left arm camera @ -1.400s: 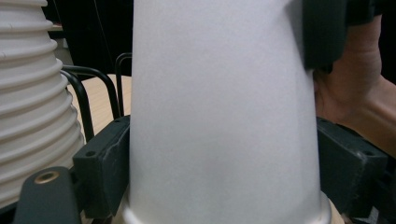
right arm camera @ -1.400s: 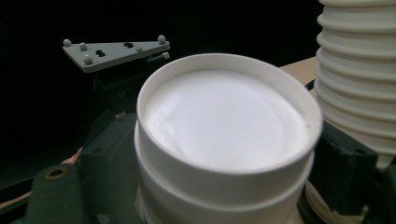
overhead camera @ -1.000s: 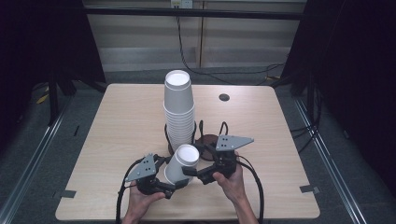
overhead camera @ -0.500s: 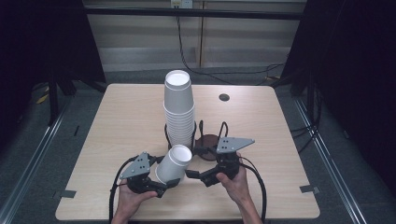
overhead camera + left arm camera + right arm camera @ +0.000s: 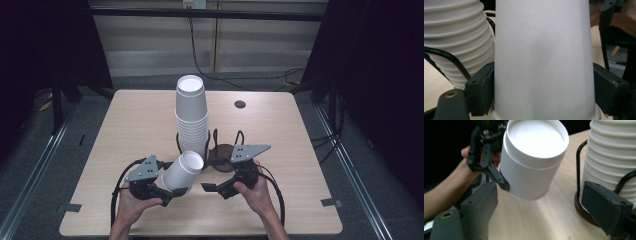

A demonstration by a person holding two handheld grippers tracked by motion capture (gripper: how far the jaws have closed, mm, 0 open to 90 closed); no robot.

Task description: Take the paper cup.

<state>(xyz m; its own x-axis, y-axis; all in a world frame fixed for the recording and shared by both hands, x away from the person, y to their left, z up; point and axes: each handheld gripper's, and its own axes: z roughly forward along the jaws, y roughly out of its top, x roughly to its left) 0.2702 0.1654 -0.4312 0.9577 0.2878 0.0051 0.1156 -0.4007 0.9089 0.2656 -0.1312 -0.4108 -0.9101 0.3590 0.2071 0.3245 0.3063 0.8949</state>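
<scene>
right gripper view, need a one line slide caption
Left hand-held gripper holds a white paper cup beside the cup stack.

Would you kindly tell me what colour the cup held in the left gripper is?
Plain white cup, clearest in the right gripper view.

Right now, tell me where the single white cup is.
In the high view the single white cup sits tilted in the left hand-held gripper, near the table's front, just before the cup stack.

Black grippers point(image 5: 170, 187) — grey three-cornered plates, black cables, screwed jaws.
</scene>
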